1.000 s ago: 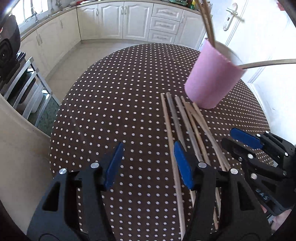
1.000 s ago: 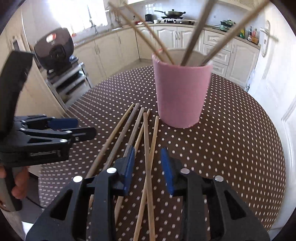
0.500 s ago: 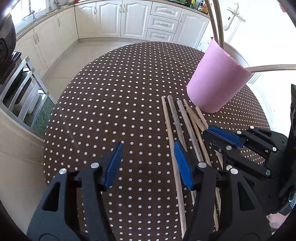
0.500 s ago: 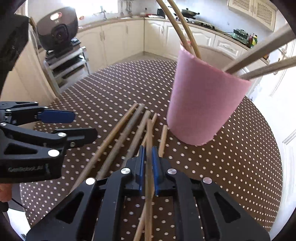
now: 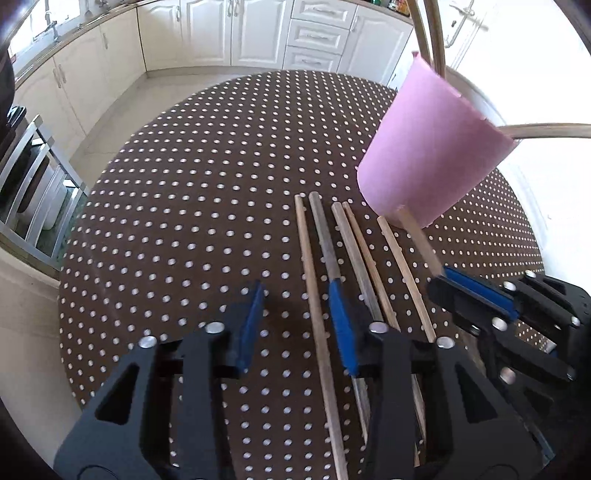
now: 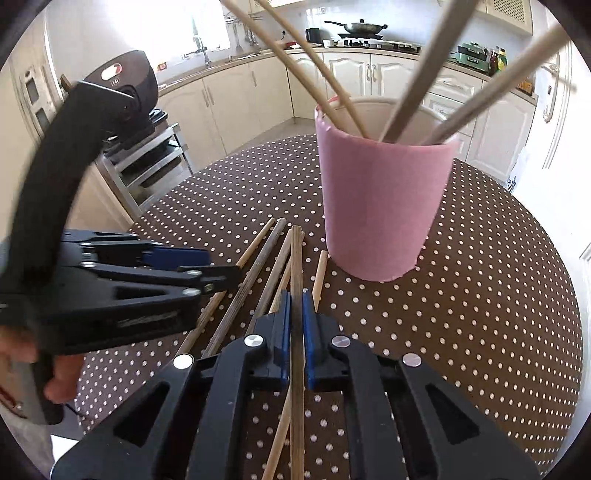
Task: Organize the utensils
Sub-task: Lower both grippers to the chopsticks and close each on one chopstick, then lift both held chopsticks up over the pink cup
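A pink cup (image 5: 432,155) (image 6: 384,206) stands on the brown dotted table (image 5: 184,203) and holds several chopsticks leaning out of its rim. More chopsticks (image 5: 354,251) (image 6: 258,266) lie side by side in front of it. My right gripper (image 6: 294,325) (image 5: 472,295) is shut on one chopstick (image 6: 295,258) (image 5: 421,240), whose far end points at the cup's base. My left gripper (image 5: 299,325) (image 6: 225,266) hangs over the row with its jaws closing. The leftmost chopstick (image 5: 314,295) runs between them, and the pads do not touch it.
A metal rack (image 5: 33,177) stands beside the table on the left, with a black appliance (image 6: 125,85) on top. White kitchen cabinets (image 5: 258,33) line the far wall. A person's hand (image 6: 55,384) holds the left gripper's handle.
The right gripper has shut on one chopstick and lifted it off the row. The left gripper has moved right over the leftmost chopstick and its jaws have narrowed.
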### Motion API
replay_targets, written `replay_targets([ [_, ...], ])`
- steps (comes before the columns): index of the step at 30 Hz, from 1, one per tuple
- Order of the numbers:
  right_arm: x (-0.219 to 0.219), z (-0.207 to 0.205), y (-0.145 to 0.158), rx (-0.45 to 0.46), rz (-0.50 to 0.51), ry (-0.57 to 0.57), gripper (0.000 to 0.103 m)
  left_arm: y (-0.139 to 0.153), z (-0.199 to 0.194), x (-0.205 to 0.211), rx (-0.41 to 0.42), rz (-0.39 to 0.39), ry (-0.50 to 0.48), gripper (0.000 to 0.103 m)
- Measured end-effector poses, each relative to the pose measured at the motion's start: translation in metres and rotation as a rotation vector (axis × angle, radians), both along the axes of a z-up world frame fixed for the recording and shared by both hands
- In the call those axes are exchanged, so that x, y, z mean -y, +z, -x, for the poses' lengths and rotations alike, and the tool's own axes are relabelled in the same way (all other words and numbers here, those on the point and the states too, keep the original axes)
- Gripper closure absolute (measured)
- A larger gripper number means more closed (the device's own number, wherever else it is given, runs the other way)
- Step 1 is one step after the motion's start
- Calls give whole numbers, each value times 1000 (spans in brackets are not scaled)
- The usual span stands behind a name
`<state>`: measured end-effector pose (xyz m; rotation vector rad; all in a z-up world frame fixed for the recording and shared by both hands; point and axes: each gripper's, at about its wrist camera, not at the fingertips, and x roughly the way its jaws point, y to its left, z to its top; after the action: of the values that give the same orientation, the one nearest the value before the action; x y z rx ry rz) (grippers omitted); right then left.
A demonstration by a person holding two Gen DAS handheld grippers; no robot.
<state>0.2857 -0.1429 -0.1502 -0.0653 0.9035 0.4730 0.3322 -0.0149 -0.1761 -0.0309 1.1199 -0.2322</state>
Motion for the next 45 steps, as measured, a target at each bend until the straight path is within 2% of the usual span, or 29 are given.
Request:
replay_targets([
  [5, 10, 9, 7, 11, -25, -6, 98, -3, -9, 12, 13, -59, -1, 70],
  [6, 10, 10, 8, 13, -27, -6, 98, -3, -10, 14, 20, -82, -2, 73],
  [9, 13, 13, 10, 16, -30, -2, 98, -1, -14, 19, 24, -91, 7, 93],
  [11, 13, 14, 13, 22, -35, 1, 98, 1, -12, 18, 19, -70, 14, 96],
  [17, 18, 21, 23, 41, -43, 16, 98, 24, 10, 0, 85, -48, 31, 97],
  [33, 27, 80, 97, 227, -90, 14, 98, 142, 100, -11, 380, 64, 16, 97],
  [39, 34, 99, 125, 340, -147, -22, 98, 167, 128, -12, 476, 97, 6, 97],
  [45, 41, 112, 142, 428, -157, -62, 98, 175, 139, -16, 520, 129, -9, 97],
])
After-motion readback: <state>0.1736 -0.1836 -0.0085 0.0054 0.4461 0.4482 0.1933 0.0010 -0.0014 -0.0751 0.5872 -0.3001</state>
